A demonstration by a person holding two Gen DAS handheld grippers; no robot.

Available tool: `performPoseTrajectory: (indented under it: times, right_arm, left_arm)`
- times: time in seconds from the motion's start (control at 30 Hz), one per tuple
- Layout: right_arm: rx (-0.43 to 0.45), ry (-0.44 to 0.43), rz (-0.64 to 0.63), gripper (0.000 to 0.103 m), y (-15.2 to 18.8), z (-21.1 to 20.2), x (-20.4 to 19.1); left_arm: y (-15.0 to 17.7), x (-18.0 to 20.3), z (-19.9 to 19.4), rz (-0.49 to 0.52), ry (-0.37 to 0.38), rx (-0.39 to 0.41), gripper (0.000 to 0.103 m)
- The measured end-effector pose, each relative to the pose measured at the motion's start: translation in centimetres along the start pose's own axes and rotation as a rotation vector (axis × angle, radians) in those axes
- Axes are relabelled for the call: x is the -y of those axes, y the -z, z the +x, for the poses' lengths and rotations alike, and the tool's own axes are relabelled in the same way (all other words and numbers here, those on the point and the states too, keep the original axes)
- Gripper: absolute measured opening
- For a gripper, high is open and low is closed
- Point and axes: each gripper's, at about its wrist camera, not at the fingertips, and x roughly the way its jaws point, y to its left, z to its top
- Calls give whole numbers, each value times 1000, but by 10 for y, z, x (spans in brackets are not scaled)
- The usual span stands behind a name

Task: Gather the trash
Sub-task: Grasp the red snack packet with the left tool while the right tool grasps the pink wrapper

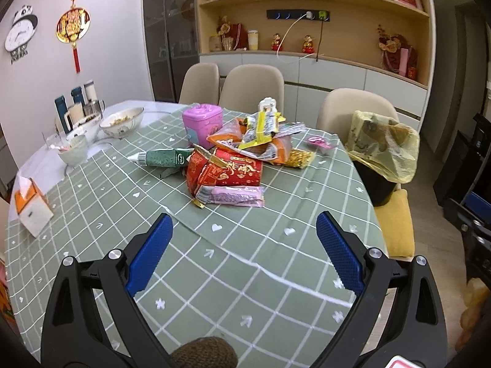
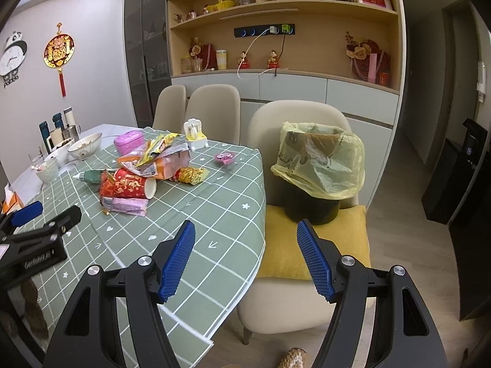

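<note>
A heap of trash lies mid-table on the green checked cloth [image 1: 251, 263]: a red paper cup [image 1: 230, 168] on its side, a pink wrapper [image 1: 233, 195], a green tube [image 1: 162, 158], orange and yellow snack bags [image 1: 260, 135] and a gold wrapper [image 1: 299, 158]. The heap also shows in the right wrist view, with the red cup [image 2: 129, 187]. A black bin lined with a yellow bag [image 2: 319, 165] stands on a chair's yellow cushion [image 2: 285, 254] beside the table; it shows in the left wrist view too [image 1: 383, 144]. My left gripper [image 1: 244, 220] is open and empty, short of the heap. My right gripper [image 2: 245, 227] is open and empty over the table edge.
A pink box [image 1: 201, 122], bowls [image 1: 122, 121], cups and bottles [image 1: 76, 107] and a tissue box [image 1: 30, 205] stand on the table's left part. A pink lid [image 2: 225, 157] lies near the far edge. Beige chairs [image 1: 251, 82] ring the table. Shelves line the back wall.
</note>
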Motion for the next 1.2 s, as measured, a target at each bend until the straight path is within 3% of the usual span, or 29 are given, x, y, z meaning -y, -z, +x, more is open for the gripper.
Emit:
performPoseTrajectory:
  times: [0.1, 0.23, 0.4, 0.5, 0.67, 0.7, 0.73, 0.77, 0.83, 1.0, 1.07, 1.2]
  right_arm:
    - [-6, 5, -10, 65, -7, 13, 3]
    - [-29, -11, -15, 65, -18, 39, 9]
    - [-63, -45, -56, 65, -27, 68, 7]
    - [-81, -76, -93, 65, -30, 86, 2]
    - [-119, -136, -120, 65, -34, 111, -9]
    - [-123, -150, -135, 65, -34, 117, -14]
    - [-128, -159, -144, 65, -33, 119, -18]
    - [-136, -172, -152, 65, -33, 123, -22]
    - [-157, -206, -168, 65, -30, 132, -34]
    - [-196, -301, -206, 65, -26, 149, -64]
    - [-217, -366, -228, 55, -26, 157, -78]
    - [-258, -513, -363, 48, -28, 182, -118]
  left_arm:
    - [-10, -10, 28, -20, 47, -26, 91]
    - [-20, -30, 64, -28, 13, 27, 94]
    - [-30, -68, 124, -54, 101, -78, 93]
    - [-36, -81, 146, -44, 91, -90, 83]
    - [-43, -86, 177, -20, 72, -144, 76]
    - [-43, -87, 186, -18, 65, -178, 68]
    - [-44, -87, 192, -17, 66, -206, 53]
    - [-44, -88, 196, -20, 72, -231, 48]
    - [-44, -92, 191, -31, 92, -240, 41]
    - [-40, -97, 155, -75, 137, -227, 39]
    - [-38, -100, 139, -111, 150, -223, 39]
    - [-32, -107, 110, -180, 137, -219, 39]
